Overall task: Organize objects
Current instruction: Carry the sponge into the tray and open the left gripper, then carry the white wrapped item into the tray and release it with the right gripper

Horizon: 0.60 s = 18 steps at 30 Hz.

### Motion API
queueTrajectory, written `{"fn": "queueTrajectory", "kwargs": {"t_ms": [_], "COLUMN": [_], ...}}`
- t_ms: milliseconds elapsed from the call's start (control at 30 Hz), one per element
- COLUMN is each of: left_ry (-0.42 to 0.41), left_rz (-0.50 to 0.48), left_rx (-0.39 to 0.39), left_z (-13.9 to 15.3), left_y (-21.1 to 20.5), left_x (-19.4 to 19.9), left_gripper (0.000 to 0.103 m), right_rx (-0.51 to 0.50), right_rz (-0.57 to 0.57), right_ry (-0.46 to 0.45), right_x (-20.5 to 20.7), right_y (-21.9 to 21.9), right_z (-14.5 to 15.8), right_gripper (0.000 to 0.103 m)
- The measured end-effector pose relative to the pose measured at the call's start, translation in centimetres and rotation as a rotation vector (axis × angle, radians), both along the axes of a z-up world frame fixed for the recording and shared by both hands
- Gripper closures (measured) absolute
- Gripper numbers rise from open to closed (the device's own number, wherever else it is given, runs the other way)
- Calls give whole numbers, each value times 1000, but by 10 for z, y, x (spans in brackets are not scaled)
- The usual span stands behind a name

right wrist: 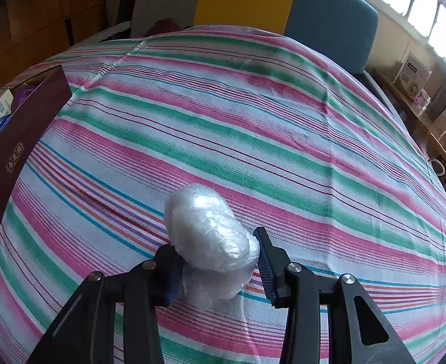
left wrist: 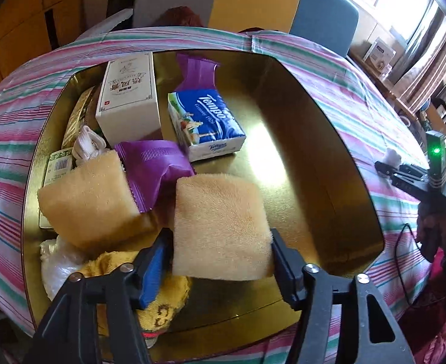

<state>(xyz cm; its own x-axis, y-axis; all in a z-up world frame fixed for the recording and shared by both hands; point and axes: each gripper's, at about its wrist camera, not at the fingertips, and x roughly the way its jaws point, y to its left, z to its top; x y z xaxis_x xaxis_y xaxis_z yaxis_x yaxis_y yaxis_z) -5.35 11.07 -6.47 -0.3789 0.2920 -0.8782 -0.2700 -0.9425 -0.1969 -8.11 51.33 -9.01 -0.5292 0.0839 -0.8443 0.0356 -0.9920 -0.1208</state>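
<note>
While the left gripper pinches a sponge over the gold box, crowded by another sponge, tissues and carton, the right gripper squeezes a plastic-wrapped bundle above the striped cloth.

The dark box is cut off at the left edge.
</note>
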Motion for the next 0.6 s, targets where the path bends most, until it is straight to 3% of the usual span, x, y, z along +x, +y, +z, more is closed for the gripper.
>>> {"fn": "queueTrajectory", "kwargs": {"t_ms": [100, 333, 400, 467, 600], "left_ry": [17, 102, 140, 106, 73], "left_rz": [-7, 54, 57, 25, -12], "left_rx": [6, 31, 3, 31, 30], "left_z": [5, 28, 30, 25, 11], "left_y": [-3, -22, -25, -22, -8], "left_x": [5, 24, 28, 27, 27], "left_gripper": [30, 30, 32, 56, 56], "right_rx": [1, 3, 5, 15, 22], "right_rz": [-1, 0, 1, 4, 6], "right_ry": [0, -1, 0, 1, 1], "right_x": [0, -1, -1, -1, -2], "right_y": [0, 0, 0, -2, -2], "right_z": [0, 0, 0, 0, 0], "right_gripper": [60, 60, 60, 60, 60]}}
